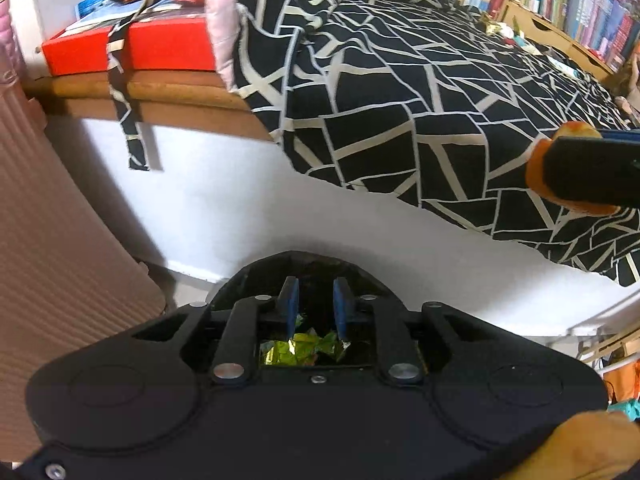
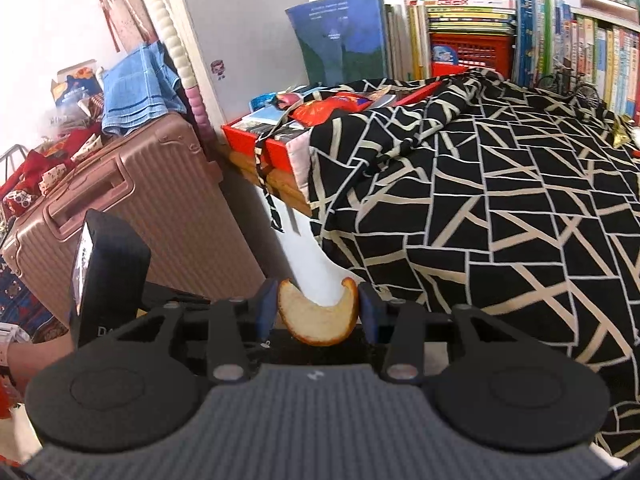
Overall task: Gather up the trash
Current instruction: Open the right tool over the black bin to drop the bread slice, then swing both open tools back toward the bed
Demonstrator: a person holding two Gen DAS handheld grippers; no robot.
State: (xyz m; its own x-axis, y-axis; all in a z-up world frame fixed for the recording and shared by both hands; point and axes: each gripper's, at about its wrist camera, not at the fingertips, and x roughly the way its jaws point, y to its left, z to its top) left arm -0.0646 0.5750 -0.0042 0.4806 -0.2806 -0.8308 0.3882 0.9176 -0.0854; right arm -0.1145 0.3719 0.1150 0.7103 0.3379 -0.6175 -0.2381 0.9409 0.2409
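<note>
One curved orange peel (image 2: 318, 314) clamped between the right gripper (image 2: 318, 312) pads, left gripper (image 1: 316, 304) jaws slightly apart above one crumpled gold-green foil wrapper (image 1: 308, 346) in a dark bin, one black-and-cream patterned bedspread (image 1: 400, 80), one pink suitcase (image 2: 132, 208), one red box (image 1: 128, 50), crowded bookshelves (image 2: 520, 32)

A black cloth with cream lines (image 2: 500, 208) covers the wooden-edged table (image 2: 280, 186) and hangs over its front. Beside the cloth, at the table's corner, lies a red box (image 1: 132, 50); a patterned strap (image 1: 120, 92) crosses it.

Black-and-cream geometric bedspread (image 2: 500, 208), pink suitcase (image 2: 132, 216).
</note>
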